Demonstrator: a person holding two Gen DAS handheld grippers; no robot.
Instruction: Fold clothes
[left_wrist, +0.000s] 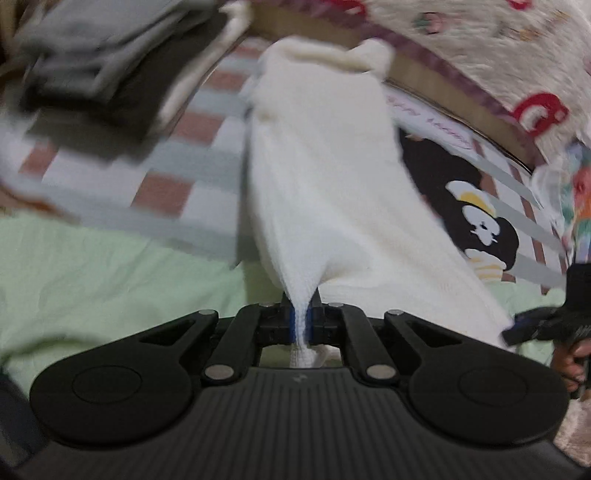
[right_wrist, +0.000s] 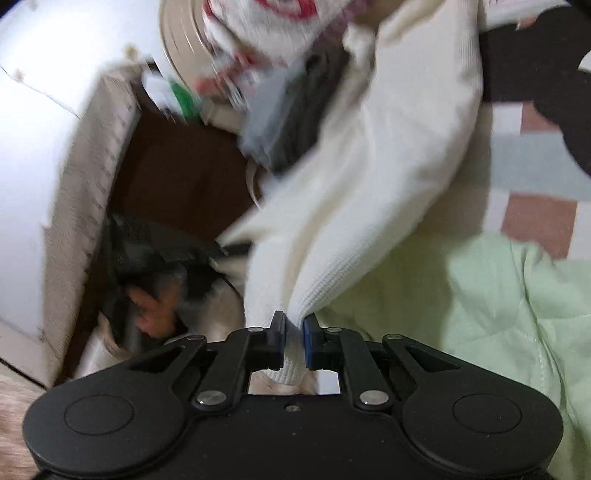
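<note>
pale green quilted bedding (left_wrist: 92, 273) covers the near surface, with a pink and grey checked sheet (left_wrist: 192, 147) beyond it. left gripper (left_wrist: 302, 325) is clamped on a bunched edge of a cream knit garment (left_wrist: 325, 177), which stretches away toward the far side. right gripper (right_wrist: 294, 332) is clamped on another fold of the same cream knit (right_wrist: 388, 166). folded grey and dark clothes (left_wrist: 85, 66) lie far left, blurred. a cartoon print (left_wrist: 480, 229) shows on the right.
</note>
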